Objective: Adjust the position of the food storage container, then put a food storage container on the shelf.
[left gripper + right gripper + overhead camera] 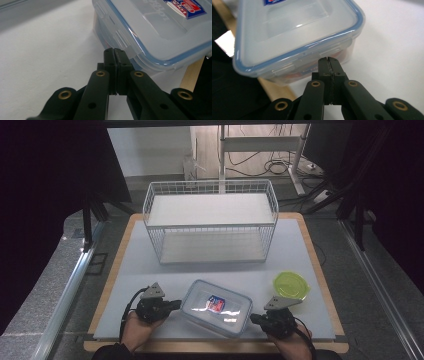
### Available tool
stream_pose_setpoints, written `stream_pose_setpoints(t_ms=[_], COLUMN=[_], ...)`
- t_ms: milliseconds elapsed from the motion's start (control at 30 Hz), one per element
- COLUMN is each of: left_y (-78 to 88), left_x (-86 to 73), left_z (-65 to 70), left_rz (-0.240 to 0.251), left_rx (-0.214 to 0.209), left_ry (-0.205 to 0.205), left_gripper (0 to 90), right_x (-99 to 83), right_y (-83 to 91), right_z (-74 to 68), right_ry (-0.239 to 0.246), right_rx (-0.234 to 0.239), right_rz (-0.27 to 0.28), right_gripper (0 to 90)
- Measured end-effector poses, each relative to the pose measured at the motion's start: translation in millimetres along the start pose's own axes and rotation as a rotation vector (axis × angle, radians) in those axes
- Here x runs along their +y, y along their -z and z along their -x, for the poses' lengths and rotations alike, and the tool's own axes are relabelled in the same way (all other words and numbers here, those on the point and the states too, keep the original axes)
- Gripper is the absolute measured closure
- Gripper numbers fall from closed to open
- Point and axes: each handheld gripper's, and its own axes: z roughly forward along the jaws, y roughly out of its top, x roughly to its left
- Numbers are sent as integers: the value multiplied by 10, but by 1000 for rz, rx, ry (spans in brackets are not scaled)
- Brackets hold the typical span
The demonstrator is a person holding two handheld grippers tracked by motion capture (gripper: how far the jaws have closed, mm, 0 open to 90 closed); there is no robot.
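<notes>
White wire basket (210, 220) behind; green lid (291, 284) at right

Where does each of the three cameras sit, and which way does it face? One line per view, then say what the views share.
High view: above the person's side, looking forward and down at the table, wire basket, green lid; forearms and both grippers show.
Left gripper view: rides the left gripper, facing the container; its shut black jaws show.
Right gripper view: rides the right gripper, facing the container's opposite end; its shut jaws show.
Shared: the clear blue-rimmed container.
</notes>
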Motion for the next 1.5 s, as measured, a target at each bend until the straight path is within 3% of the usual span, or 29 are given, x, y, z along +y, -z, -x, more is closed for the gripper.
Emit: stream_pose_setpoints(t_ms=[233, 433, 667, 700, 800, 833, 900, 967, 1000, 1067, 1100, 1133, 1233, 1400, 1500], left_y=[24, 2, 37, 37, 166, 166, 250, 267, 290, 306, 306, 299, 278, 266, 279], left_x=[-12, -38, -50, -50, -81, -81, -148, -160, -166, -160, -160, -158, -163, -165, -137], left_z=[33, 155, 188, 188, 158, 158, 67, 40, 7, -14, -14, -20, -20, -40, -52], left_rz=[-12, -54, -50, -50, -17, -17, 10, 17, 38, 66, 66, 72, 79, 101, 81], left_rx=[-1, -10, -7, -7, 107, 107, 160, 171, 191, 181, 181, 175, 176, 150, 137], left_ry=[-3, -51, -68, -68, -95, -95, -78, -68, -58, -40, -40, -37, -49, -60, -30], left_gripper=[897, 896, 871, 845, 705, 652, 537, 436, 371, 286, 239, 189, 98, 37, 42], right_x=[139, 216, 249, 249, 225, 225, 194, 181, 159, 153, 153, 156, 153, 139, 142], right_y=[-110, -179, -210, -210, -129, -129, -21, 8, 53, 87, 87, 123, 165, 207, 232], right_z=[154, 252, 291, 291, 262, 262, 251, 253, 265, 274, 274, 277, 283, 286, 279], right_ry=[-7, -18, -7, -7, 18, 18, 39, 37, 41, 36, 36, 34, 30, 17, 17], right_rx=[-41, -69, -77, -77, -91, -91, -117, -125, -136, -137, -137, -132, -132, -121, -111], right_rz=[-4, -4, -6, -6, 1, 1, 12, 15, 26, 36, 36, 49, 62, 96, 127], right_gripper=[900, 900, 900, 900, 834, 834, 757, 721, 657, 582, 582, 505, 429, 329, 231])
